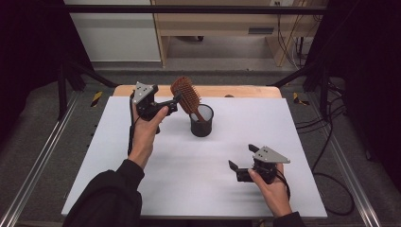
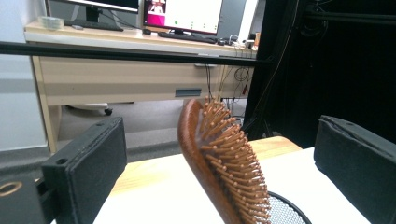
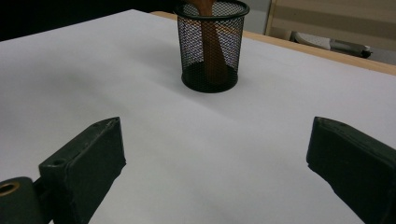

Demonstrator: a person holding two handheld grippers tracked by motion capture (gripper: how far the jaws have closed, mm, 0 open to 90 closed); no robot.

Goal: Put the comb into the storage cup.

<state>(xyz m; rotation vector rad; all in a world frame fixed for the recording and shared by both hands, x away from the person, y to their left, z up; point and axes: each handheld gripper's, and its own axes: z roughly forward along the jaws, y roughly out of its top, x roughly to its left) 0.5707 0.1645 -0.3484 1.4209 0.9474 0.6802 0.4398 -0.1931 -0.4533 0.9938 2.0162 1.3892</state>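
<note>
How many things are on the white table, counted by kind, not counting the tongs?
Wooden hairbrush: 1
Black mesh cup: 1
Total: 2

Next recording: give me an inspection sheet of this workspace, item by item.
Surface: white board on a wooden tabletop, bare apart from the cup.
Job's things: brown wooden paddle hairbrush standing handle-down, tilted, in a black wire-mesh cup.
Clutter: nothing seen.
Grippers: left gripper open, jaws either side of the brush head, not touching; right gripper open, low over the board, away from the cup.
Cables: black leads trail from both grippers; more lie on the floor at right.
Surroundings: dark curtains, desk with monitors behind.
</note>
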